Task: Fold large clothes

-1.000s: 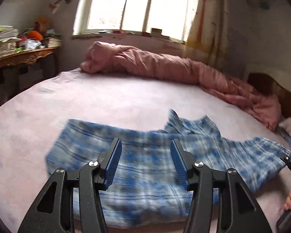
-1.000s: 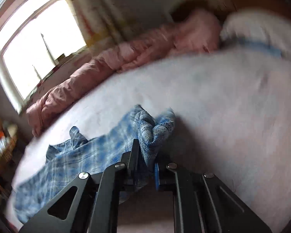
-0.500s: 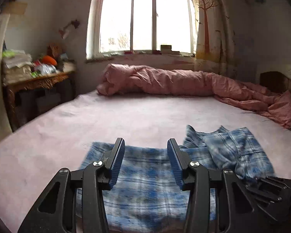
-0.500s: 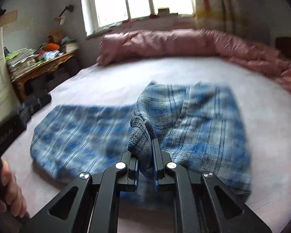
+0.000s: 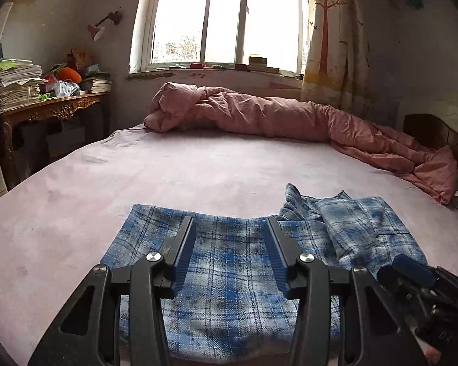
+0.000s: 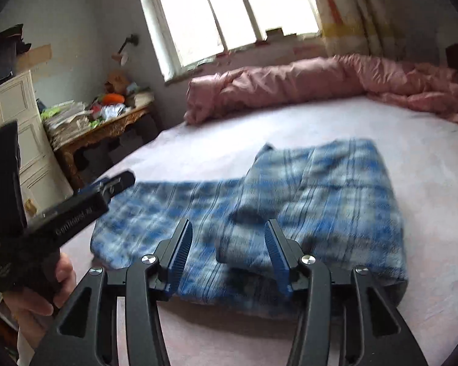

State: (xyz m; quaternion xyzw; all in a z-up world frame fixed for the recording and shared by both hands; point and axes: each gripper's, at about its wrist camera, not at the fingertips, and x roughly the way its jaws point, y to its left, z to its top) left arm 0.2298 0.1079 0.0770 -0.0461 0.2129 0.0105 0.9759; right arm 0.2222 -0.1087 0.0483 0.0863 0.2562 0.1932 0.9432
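A blue and white plaid garment [image 5: 229, 274] lies on the pink bed near its front edge. Its right part is folded over on top of the rest [image 5: 360, 231]. It also shows in the right wrist view [image 6: 305, 201], blurred. My left gripper [image 5: 229, 235] is open and empty, just above the garment's left half. My right gripper [image 6: 229, 235] is open and empty, over the folded part's near edge. The right gripper also shows at the lower right of the left wrist view [image 5: 418, 280]. The left gripper shows at the left of the right wrist view [image 6: 61, 213].
A rolled pink duvet [image 5: 274, 116] lies along the far side of the bed under the window. A carved wooden table [image 5: 45, 113] piled with papers stands to the left. A white cabinet [image 6: 18, 140] stands beside it. The pink sheet [image 5: 168, 170] stretches between garment and duvet.
My right gripper carried the garment's right end leftward over the rest, then opened and let it go. My left gripper stayed open over the left half.
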